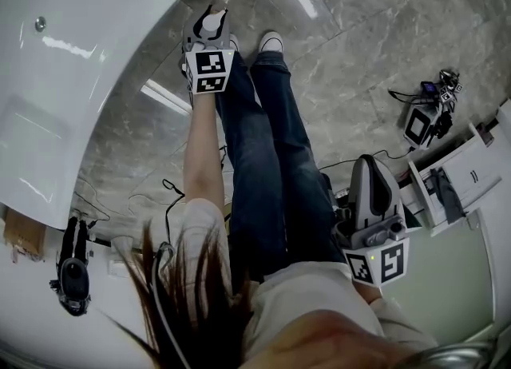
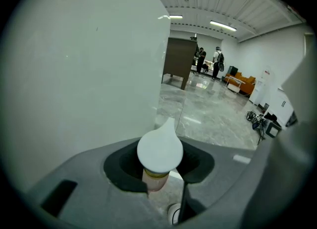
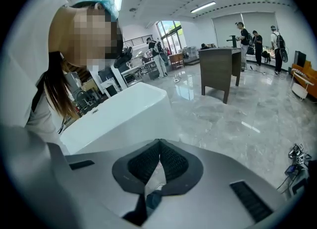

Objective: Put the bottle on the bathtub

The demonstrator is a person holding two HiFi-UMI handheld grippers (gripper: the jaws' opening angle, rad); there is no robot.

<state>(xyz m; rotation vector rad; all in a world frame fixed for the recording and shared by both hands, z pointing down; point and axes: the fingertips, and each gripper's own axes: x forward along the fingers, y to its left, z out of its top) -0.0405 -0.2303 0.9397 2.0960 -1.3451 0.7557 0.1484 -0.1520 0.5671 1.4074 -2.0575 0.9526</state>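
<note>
The bottle has a white teardrop-shaped cap and a beige body. My left gripper is shut on it, just below the cap, and holds it upright. It hangs over the marble floor beside the white bathtub, whose wall fills the left of the left gripper view. My right gripper is low at the right by my hip. Its ribbed pads meet with nothing between them. The bathtub lies ahead of it.
My legs and shoes stand right of the bottle. Cables and a black device lie on the floor at the left. Camera gear and a white cabinet sit at the right. Farther off are a dark desk and people.
</note>
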